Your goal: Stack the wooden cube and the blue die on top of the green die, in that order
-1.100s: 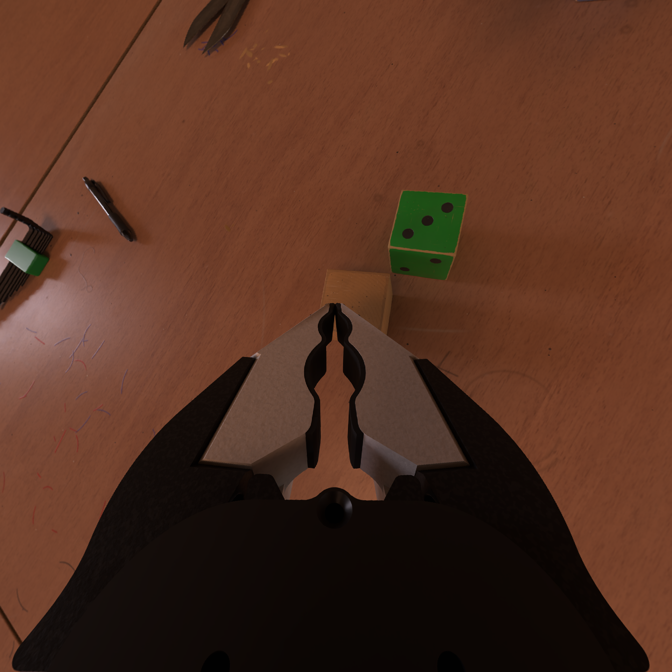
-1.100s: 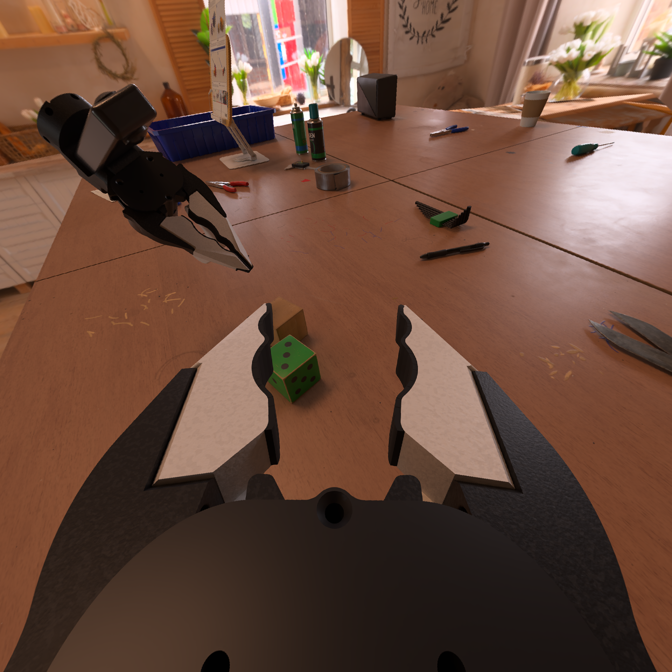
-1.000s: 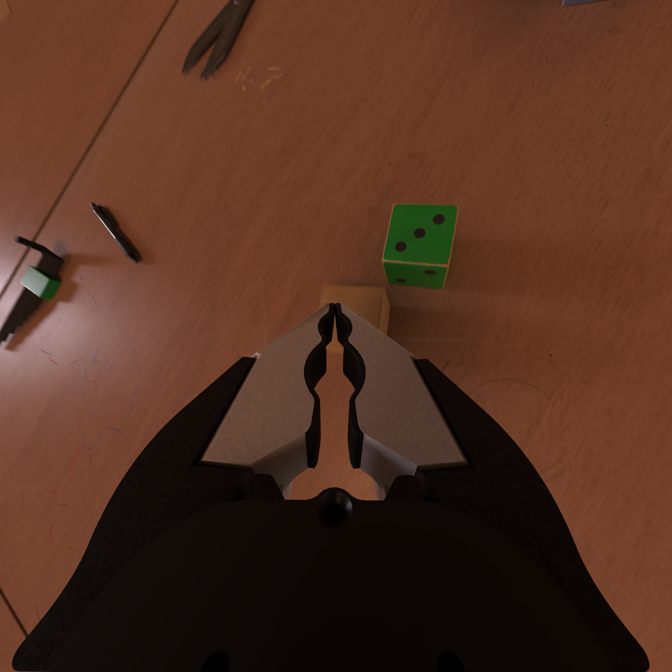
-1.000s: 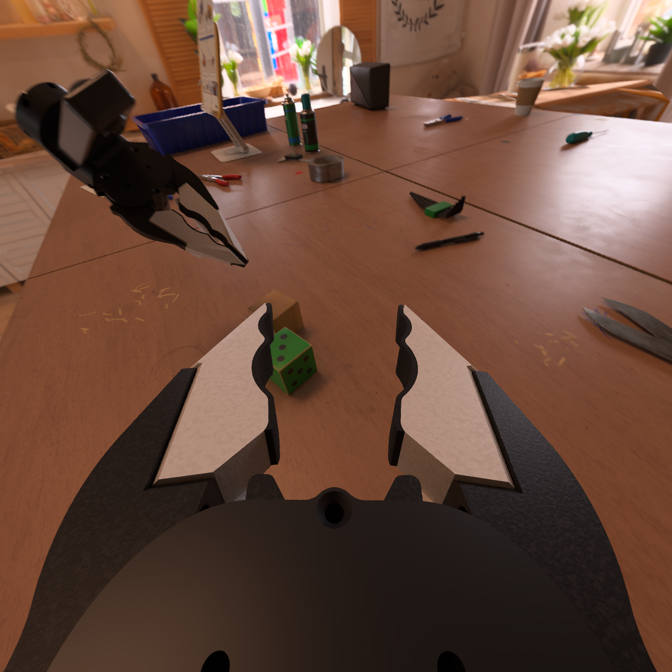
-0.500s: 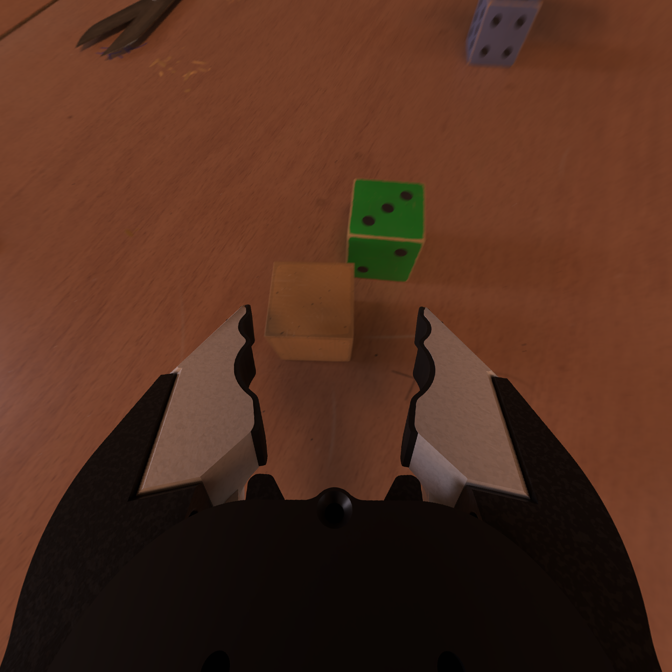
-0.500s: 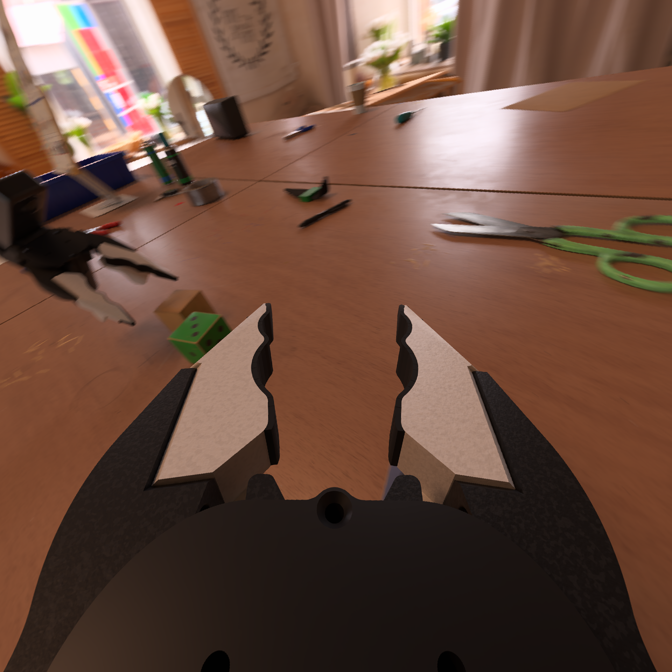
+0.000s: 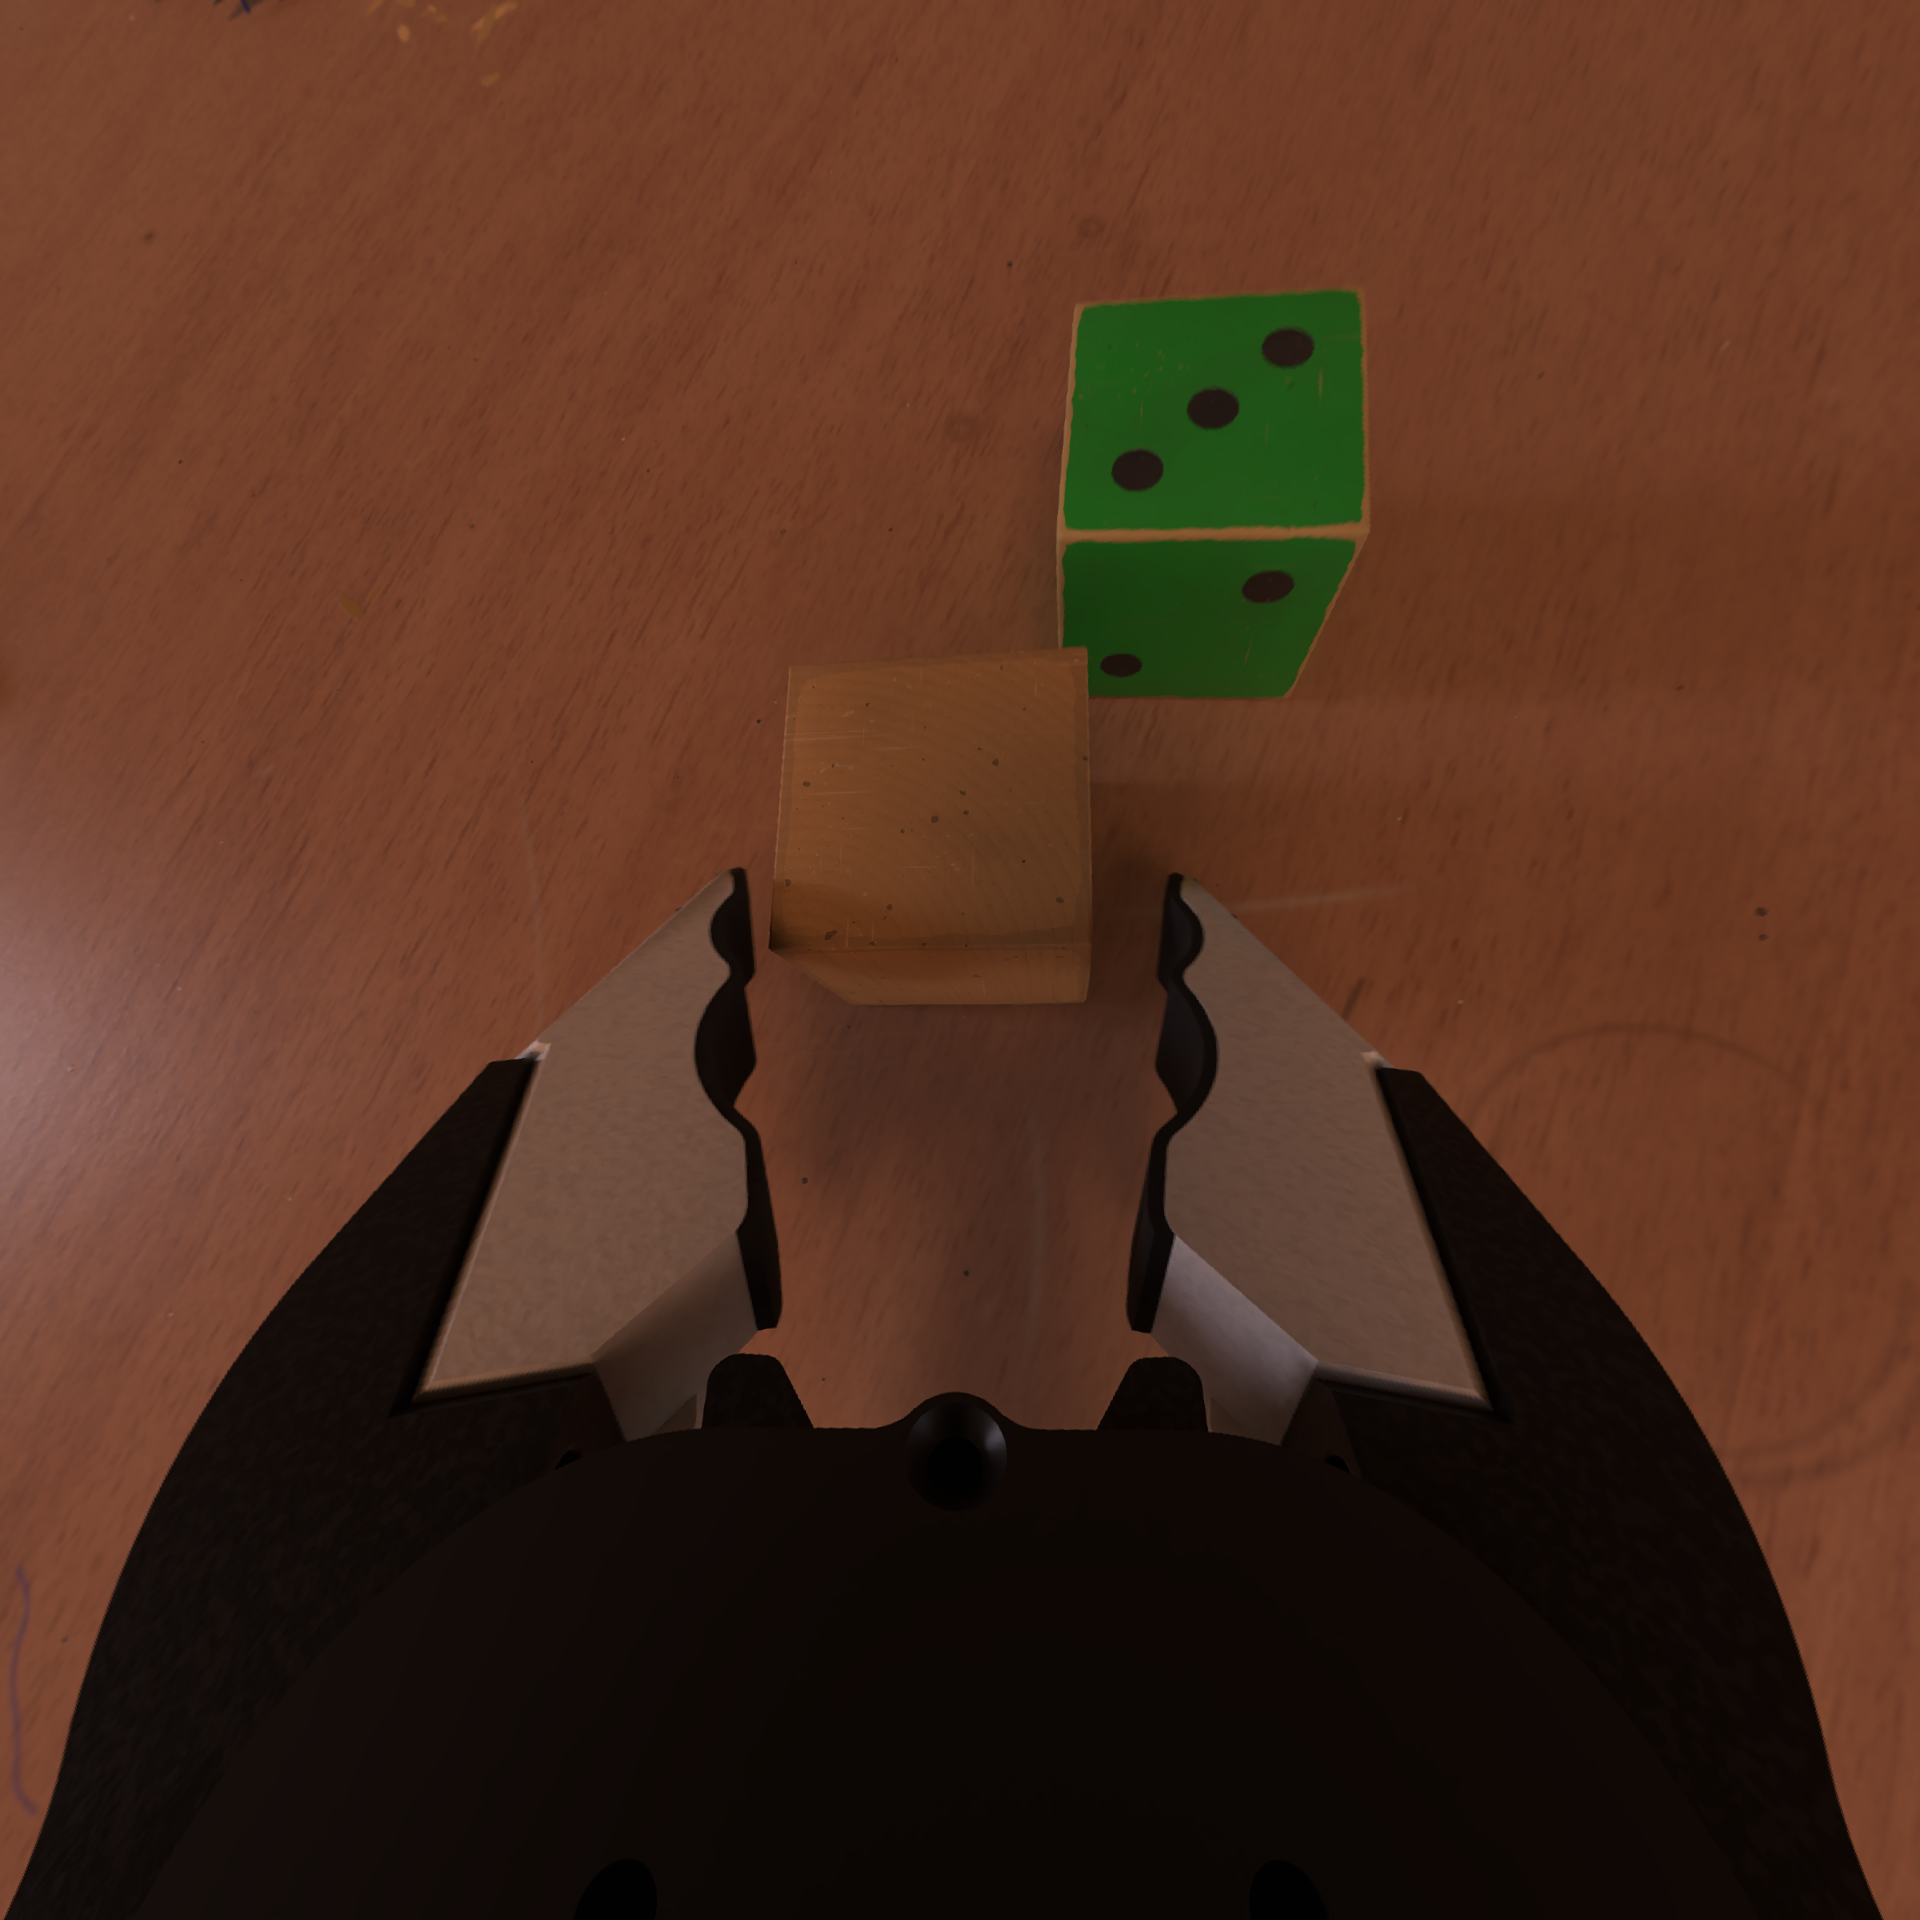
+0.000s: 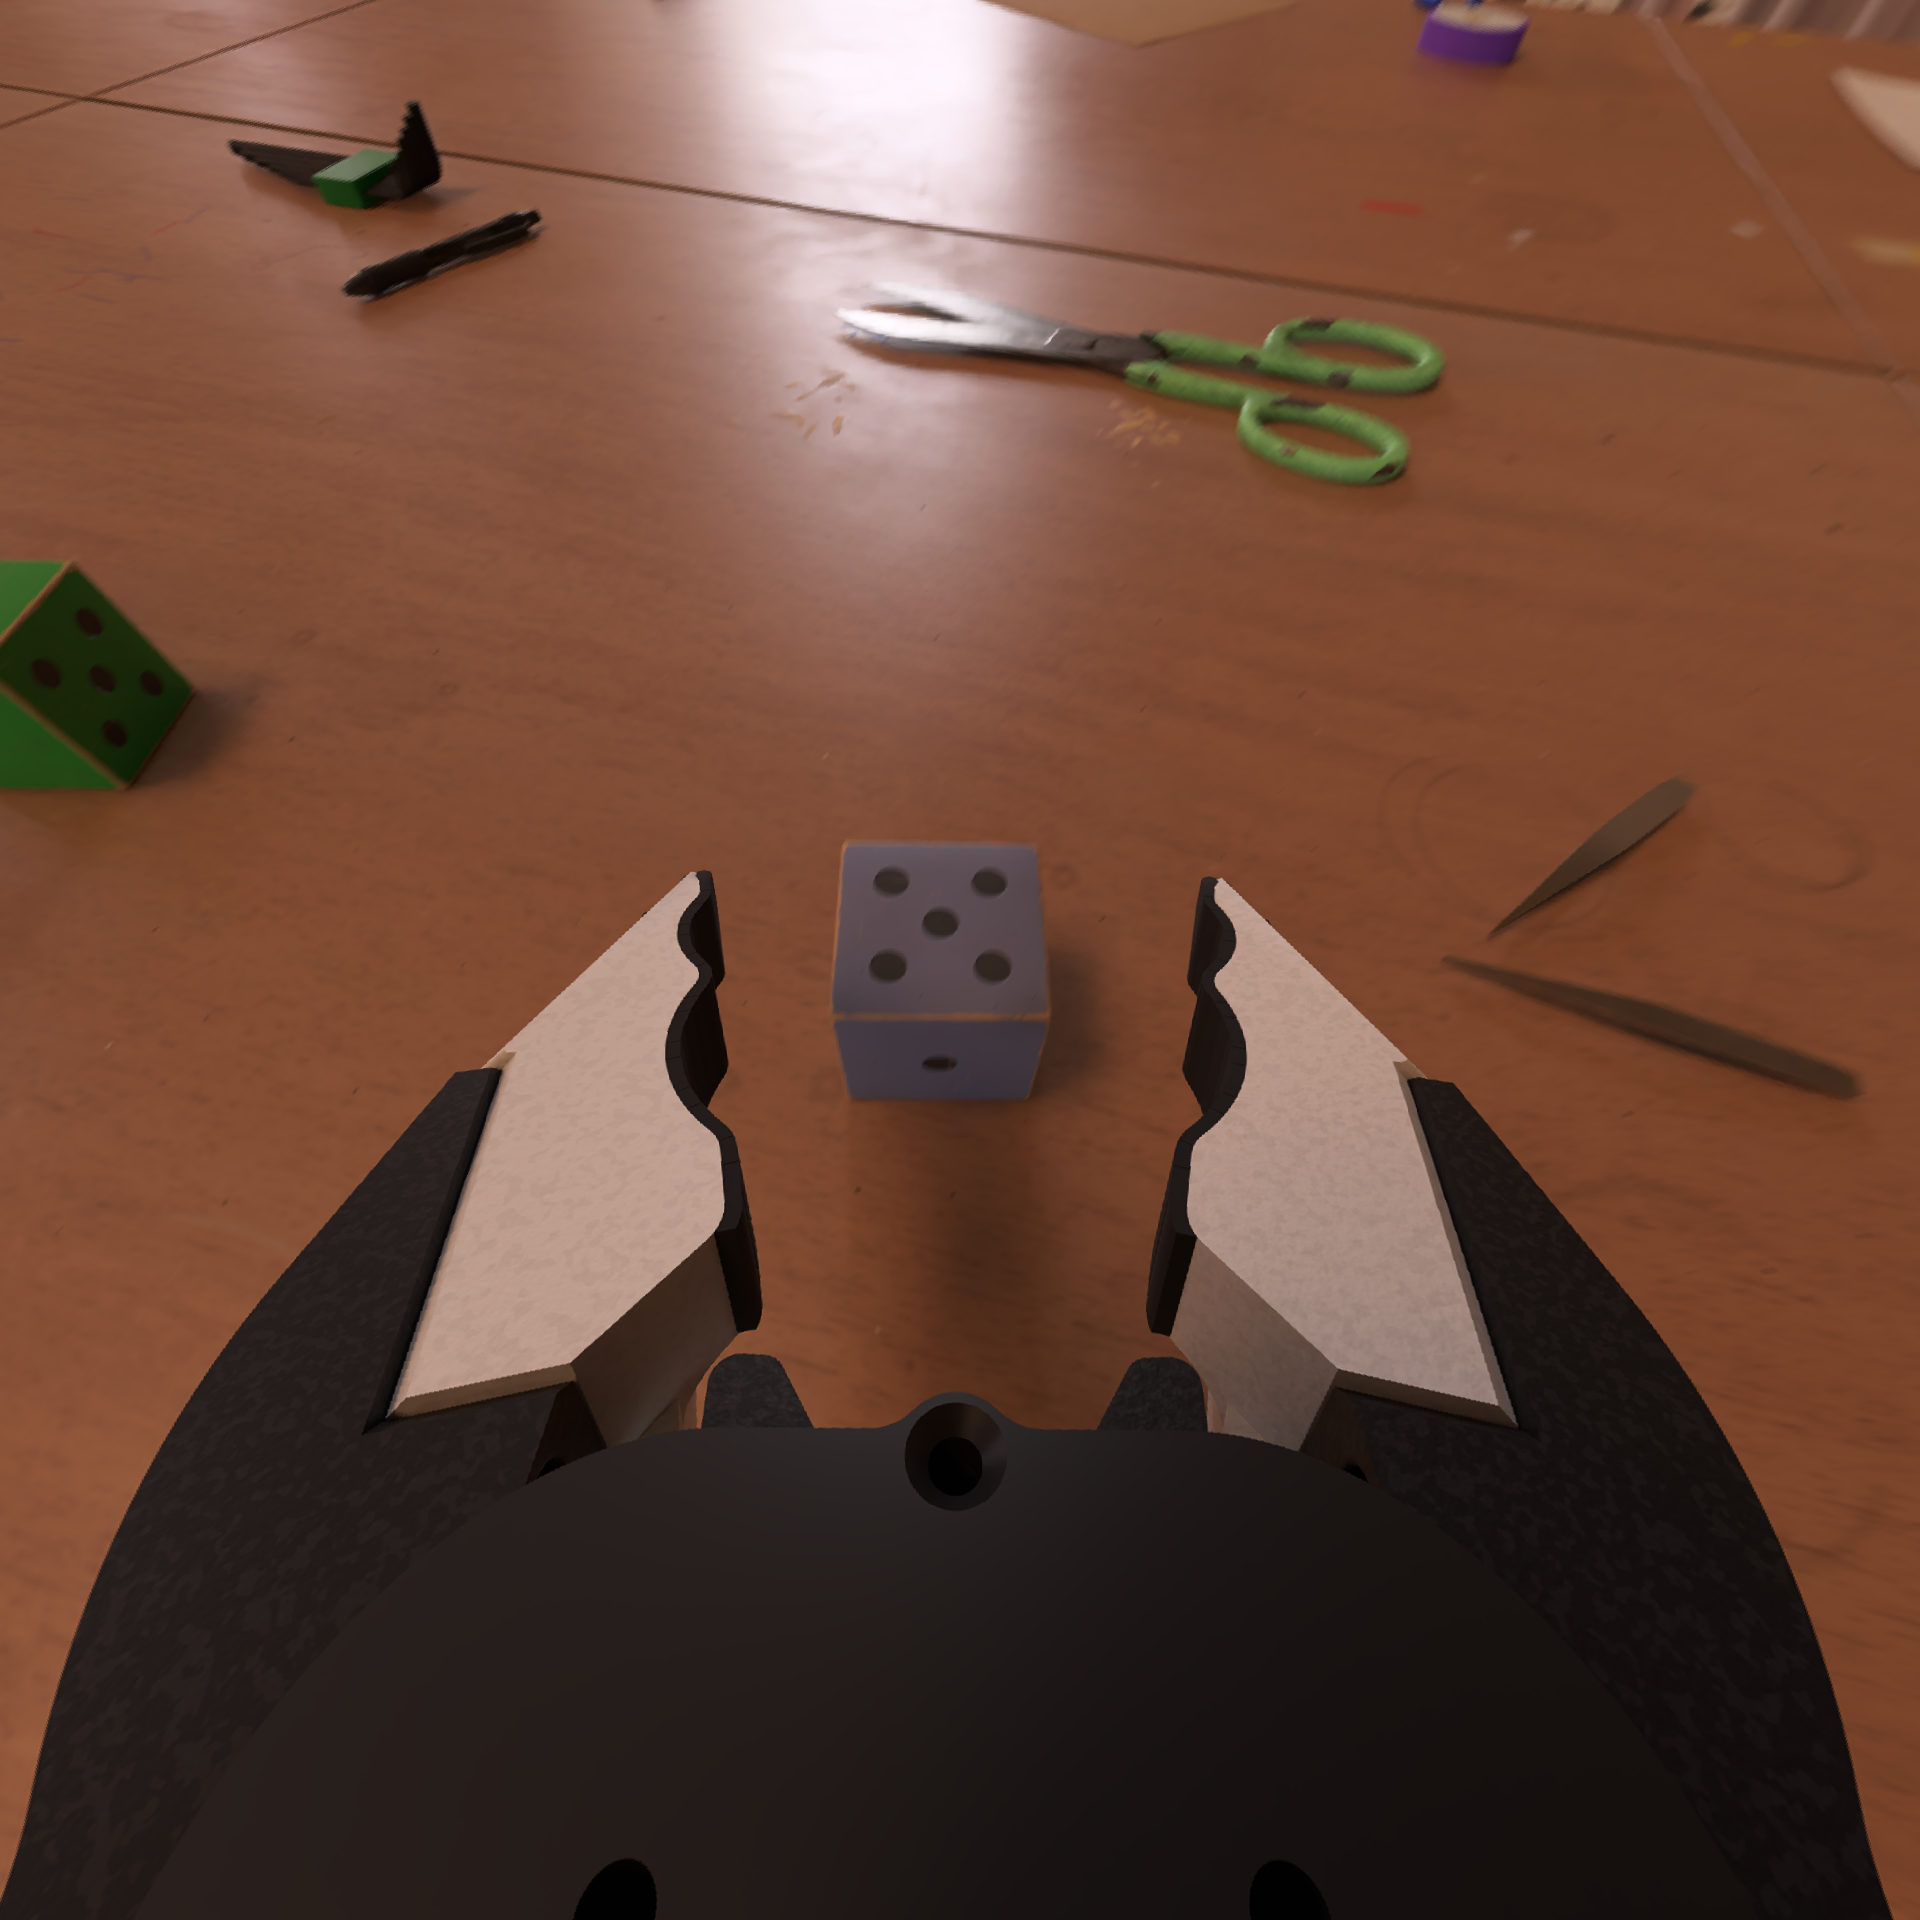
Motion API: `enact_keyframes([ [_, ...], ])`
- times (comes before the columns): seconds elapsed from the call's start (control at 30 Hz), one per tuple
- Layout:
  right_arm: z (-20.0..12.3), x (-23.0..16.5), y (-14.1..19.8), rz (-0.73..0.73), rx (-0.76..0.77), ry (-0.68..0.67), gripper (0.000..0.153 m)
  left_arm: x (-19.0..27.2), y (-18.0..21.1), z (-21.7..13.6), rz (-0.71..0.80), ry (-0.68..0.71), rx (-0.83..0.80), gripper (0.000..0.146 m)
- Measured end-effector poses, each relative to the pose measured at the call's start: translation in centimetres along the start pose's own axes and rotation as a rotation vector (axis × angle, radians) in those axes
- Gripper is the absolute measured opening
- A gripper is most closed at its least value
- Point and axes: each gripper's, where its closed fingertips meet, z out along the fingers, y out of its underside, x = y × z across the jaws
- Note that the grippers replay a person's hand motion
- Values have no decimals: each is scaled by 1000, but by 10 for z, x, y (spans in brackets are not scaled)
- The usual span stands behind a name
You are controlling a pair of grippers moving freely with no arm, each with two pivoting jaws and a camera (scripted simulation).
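Observation:
In the left wrist view the wooden cube (image 7: 930, 821) sits on the brown table just ahead of my open left gripper (image 7: 954, 899), with its near part between the fingertips. The green die (image 7: 1210, 488) stands just beyond it to the right, close by its corner. In the right wrist view the blue die (image 8: 938, 971) sits on the table between the tips of my open right gripper (image 8: 951, 894), apart from both fingers. The green die (image 8: 78, 675) shows at the left edge there.
Green-handled scissors (image 8: 1195, 369) lie beyond the blue die. Tweezers (image 8: 1631, 966) lie to its right. A black pen (image 8: 442, 255) and a hex-key set with a green holder (image 8: 348, 171) lie at the far left. A purple roll (image 8: 1473, 31) is at the far back.
My left gripper opened and came down close to the wooden cube. My right gripper swung right, away from the green die, and now faces the blue die between its fingertips.

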Motion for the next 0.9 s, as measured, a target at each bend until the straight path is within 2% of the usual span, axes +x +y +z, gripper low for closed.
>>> enact_keyframes([
  [0.1,6,-5,19,22,-28,-39,92,-2,3,1,22,-7,-16,63],
  [0.37,28,-7,42,1,-122,-25,91,-13,-5,-20,-46,-13,44,63],
  [0.57,34,-6,51,-28,-184,-4,86,9,-62,-42,-67,48,184,63],
  [0.77,36,-6,53,-35,-191,-1,83,35,-93,-10,68,35,68,63],
  [0.9,36,-5,57,-18,-199,-14,63,41,-90,8,58,57,7,63],
])
